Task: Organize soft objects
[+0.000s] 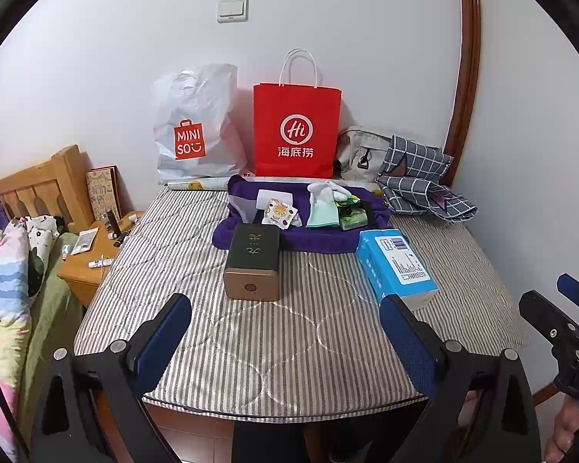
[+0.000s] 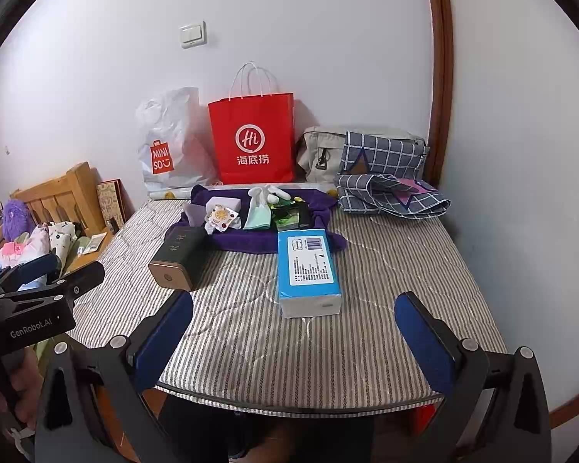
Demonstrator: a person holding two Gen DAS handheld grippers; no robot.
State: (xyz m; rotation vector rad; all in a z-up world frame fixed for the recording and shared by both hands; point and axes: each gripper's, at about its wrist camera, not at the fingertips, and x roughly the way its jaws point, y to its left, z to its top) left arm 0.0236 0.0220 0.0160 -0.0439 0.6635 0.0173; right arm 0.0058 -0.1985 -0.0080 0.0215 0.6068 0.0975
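A purple towel (image 1: pixel 308 237) (image 2: pixel 251 241) lies across the far half of the striped mattress (image 1: pixel 251 332) (image 2: pixel 289 343). On it rest a mint and white sock pair (image 1: pixel 322 208) (image 2: pixel 258 212), a fruit-print pouch (image 1: pixel 280 212) (image 2: pixel 222 218) and a green packet (image 1: pixel 353 216) (image 2: pixel 287 218). A dark tin with a gold end (image 1: pixel 253 266) (image 2: pixel 177 258) and a blue tissue pack (image 1: pixel 395 266) (image 2: pixel 308 270) lie nearer. My left gripper (image 1: pixel 285 316) and right gripper (image 2: pixel 293 316) both hang open over the near edge, empty.
A red paper bag (image 1: pixel 297 131) (image 2: pixel 253 142), a white plastic bag (image 1: pixel 197 127) (image 2: pixel 170 142), a beige bag (image 1: pixel 361 152) (image 2: pixel 320 150) and checked cloth (image 1: pixel 420 181) (image 2: pixel 386 185) stand by the back wall. A wooden nightstand (image 1: pixel 85 266) and bedding (image 1: pixel 4 266) are left.
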